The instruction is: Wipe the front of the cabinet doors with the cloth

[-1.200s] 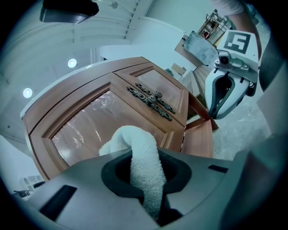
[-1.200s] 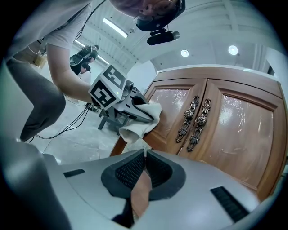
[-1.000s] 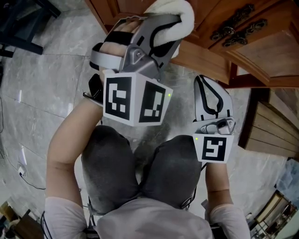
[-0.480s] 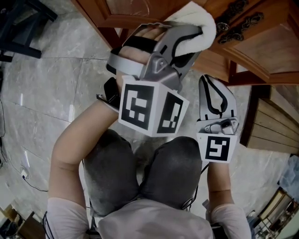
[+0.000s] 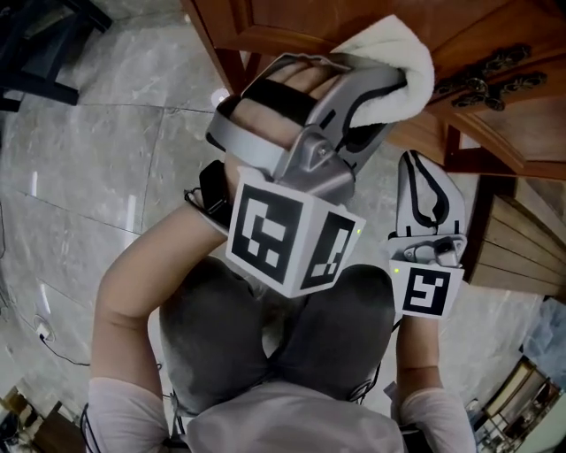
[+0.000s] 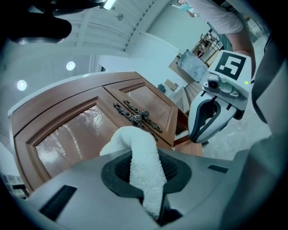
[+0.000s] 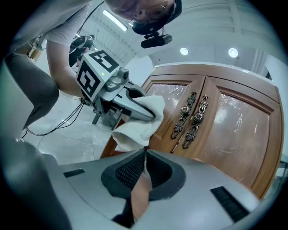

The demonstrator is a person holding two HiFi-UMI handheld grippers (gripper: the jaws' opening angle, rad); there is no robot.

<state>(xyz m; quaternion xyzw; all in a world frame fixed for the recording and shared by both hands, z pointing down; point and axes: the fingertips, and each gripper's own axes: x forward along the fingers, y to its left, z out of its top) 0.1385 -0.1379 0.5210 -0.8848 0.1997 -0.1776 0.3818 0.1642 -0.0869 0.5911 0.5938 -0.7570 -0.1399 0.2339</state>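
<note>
The left gripper (image 5: 380, 88) is clamped on the folded white terry cloth (image 5: 402, 49), its bunched end pointing far towards the glossy brown wooden cabinet doors (image 5: 292, 22) just beyond; the right gripper (image 5: 421, 166), closed and empty, hangs nearer, rightward.

White cloth (image 6: 135, 143) between grey left gripper (image 6: 145, 173) fingers (image 6: 116, 173); reddish-brown wood cabinet doors (image 7: 234, 121), dark ornate handles (image 7: 191, 117); grey marbled floor (image 5: 97, 150); black-and-white marker cube (image 5: 287, 243).

One cloth (image 5: 400, 66), two grippers (image 6: 143, 152) (image 7: 145, 152), two cabinet doors (image 7: 163, 96) (image 7: 234, 130), two ornate handles (image 7: 184, 114) (image 7: 196, 119), perhaps two ceiling spotlights (image 7: 184, 51) (image 7: 232, 52).
</note>
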